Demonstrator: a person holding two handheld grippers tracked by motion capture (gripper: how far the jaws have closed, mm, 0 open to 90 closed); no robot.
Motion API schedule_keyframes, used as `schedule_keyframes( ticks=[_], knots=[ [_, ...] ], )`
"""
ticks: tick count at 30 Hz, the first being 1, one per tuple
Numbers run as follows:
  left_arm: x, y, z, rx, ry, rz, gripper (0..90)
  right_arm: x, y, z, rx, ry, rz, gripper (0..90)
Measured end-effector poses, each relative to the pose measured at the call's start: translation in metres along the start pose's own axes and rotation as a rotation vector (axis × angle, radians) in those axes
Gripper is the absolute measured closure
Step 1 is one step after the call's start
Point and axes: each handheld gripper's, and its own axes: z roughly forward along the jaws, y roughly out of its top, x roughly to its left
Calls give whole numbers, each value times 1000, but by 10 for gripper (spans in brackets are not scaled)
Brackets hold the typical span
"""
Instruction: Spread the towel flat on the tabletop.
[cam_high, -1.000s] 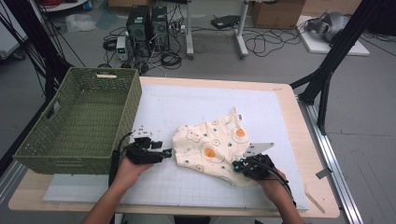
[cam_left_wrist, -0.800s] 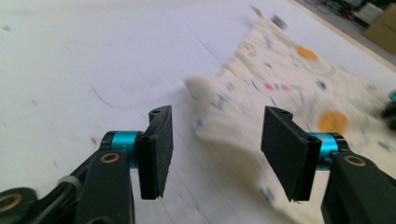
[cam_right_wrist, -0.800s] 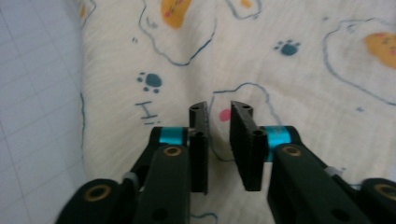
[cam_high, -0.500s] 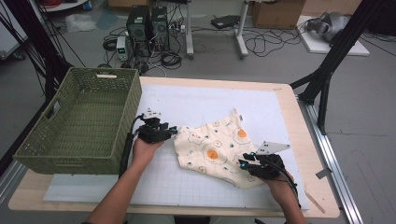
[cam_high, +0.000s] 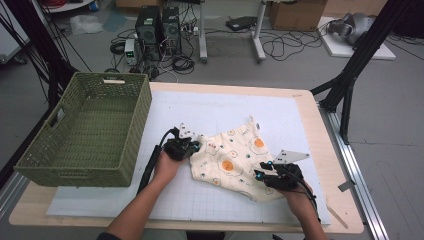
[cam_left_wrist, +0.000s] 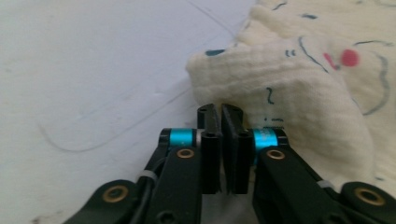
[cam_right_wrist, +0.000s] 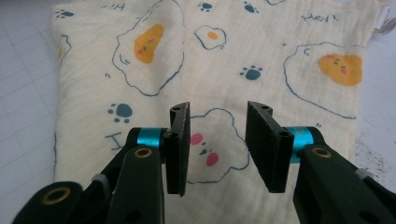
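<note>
Cloth (cam_high: 235, 160) lies mid-frame on the counter (cam_high: 280, 112). Left claw (cam_left_wrist: 221, 116) is pinched nearly closed at the cloth's corner; whether fabric is caught, can't tell. Right claw (cam_right_wrist: 217, 135) gapes over the print, empty. Confirm left's bite before lifting.

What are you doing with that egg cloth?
A person is working a cream cloth printed with fried eggs on the white table mat, holding a gripper in each hand. The left gripper has its fingers closed at the cloth's left edge. The right gripper hangs open over the cloth's near side. A green basket sits to the left.
</note>
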Motion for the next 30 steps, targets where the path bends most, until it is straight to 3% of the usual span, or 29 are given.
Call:
schedule_keyframes(
  ticks=[4,8,10,13,15,16,19,21,23,26,27,29,30],
  knots=[
    [26,7,-8,-50,116,-108,873,0,1,1,1,2,0,602],
    [46,17,-14,-81,194,-158,874,-1,3,3,-7,-12,7,597],
    [51,18,-13,-101,213,-167,874,-2,4,4,-9,-27,15,589],
    [54,17,-11,-93,193,-194,820,-6,8,5,-19,-75,22,573],
    [53,18,-12,-109,166,-219,655,-11,13,8,-24,-116,31,548],
    [52,18,-13,-112,151,-217,619,-15,16,10,-24,-144,40,527],
    [46,21,-17,-119,125,-201,556,-31,27,28,1,-192,65,457],
    [44,22,-19,-121,108,-194,543,-38,35,44,26,-190,80,433],
    [42,21,-22,-125,92,-190,541,-44,42,60,64,-194,60,436],
    [38,20,-24,-127,76,-174,542,-50,50,75,84,-222,74,515],
    [36,19,-25,-126,72,-171,542,-53,53,78,84,-217,94,634],
    [34,16,-26,-121,62,-163,542,-54,57,83,92,-222,52,840],
    [33,15,-27,-120,61,-158,541,-55,60,86,104,-219,32,883]
  ],
)
